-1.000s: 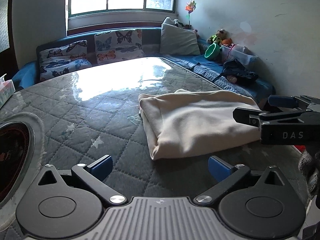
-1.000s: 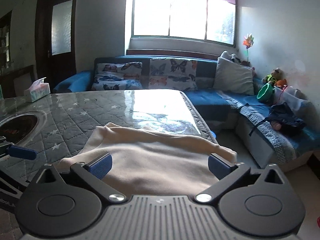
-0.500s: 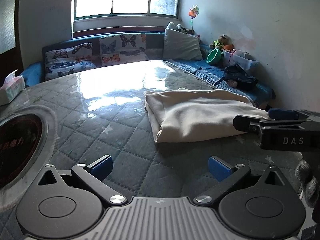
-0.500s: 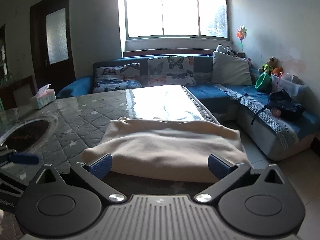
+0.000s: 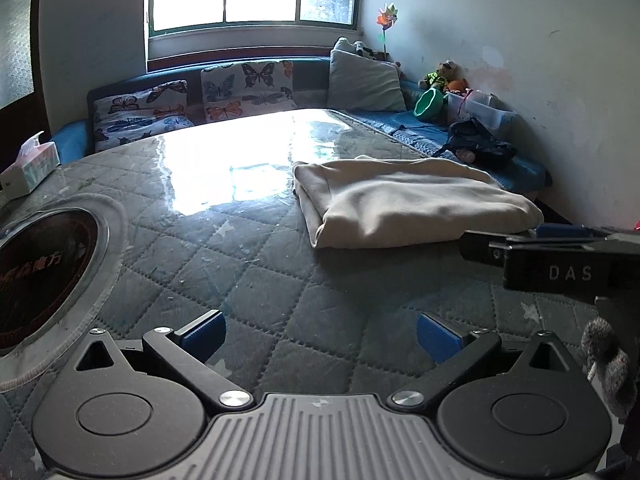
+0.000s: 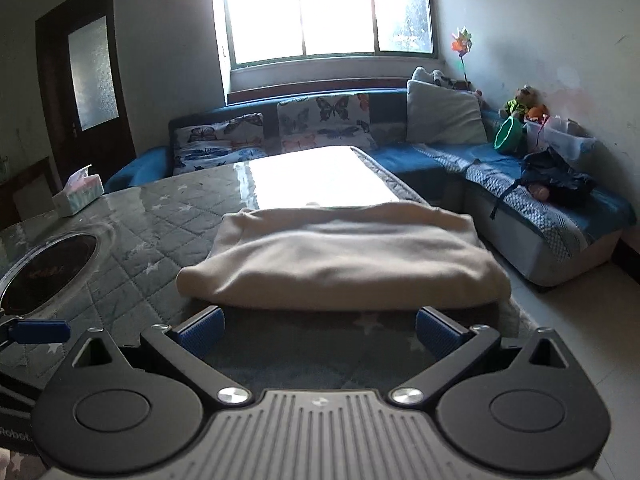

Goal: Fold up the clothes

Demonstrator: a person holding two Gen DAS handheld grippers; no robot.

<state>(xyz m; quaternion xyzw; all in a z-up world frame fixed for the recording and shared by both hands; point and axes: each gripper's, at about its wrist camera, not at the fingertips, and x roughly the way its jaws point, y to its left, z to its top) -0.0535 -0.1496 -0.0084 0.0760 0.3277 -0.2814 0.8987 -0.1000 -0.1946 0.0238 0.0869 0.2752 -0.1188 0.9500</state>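
- The cream garment (image 5: 404, 204) lies folded into a thick, roughly rectangular bundle on the tabletop (image 5: 248, 264), toward its right side and close to the edge that faces the sofa (image 6: 500, 172).
- In the right wrist view the cream garment (image 6: 344, 256) has its rounded fold edge facing the camera, and its right end reaches the tabletop's edge.
- The left tool (image 5: 320, 330) hangs over bare quilted covering with its jaws spread wide and nothing between its blue pads (image 5: 204, 332); it is well apart from the garment.
- The right tool (image 6: 320, 328) is also spread wide and holds nothing; its blue pads (image 6: 202, 330) sit just in front of the garment's near fold without touching it.
- From the left wrist view the right tool (image 5: 520, 240) shows side-on at the right edge, its tips near the garment's near right corner.
- A round dark inset (image 5: 40, 272) with a pale rim sits in the tabletop at the left.
- A tissue box (image 6: 78, 196) stands near the far left edge of the tabletop.
- Butterfly-print cushions (image 6: 324, 120) and a grey pillow (image 6: 442, 114) lean along the sofa back below the window (image 6: 328, 12).
- A green bowl (image 6: 508, 134), a clear plastic bin (image 6: 560, 140) and a dark bag (image 6: 556, 180) lie on the sofa by the right wall.
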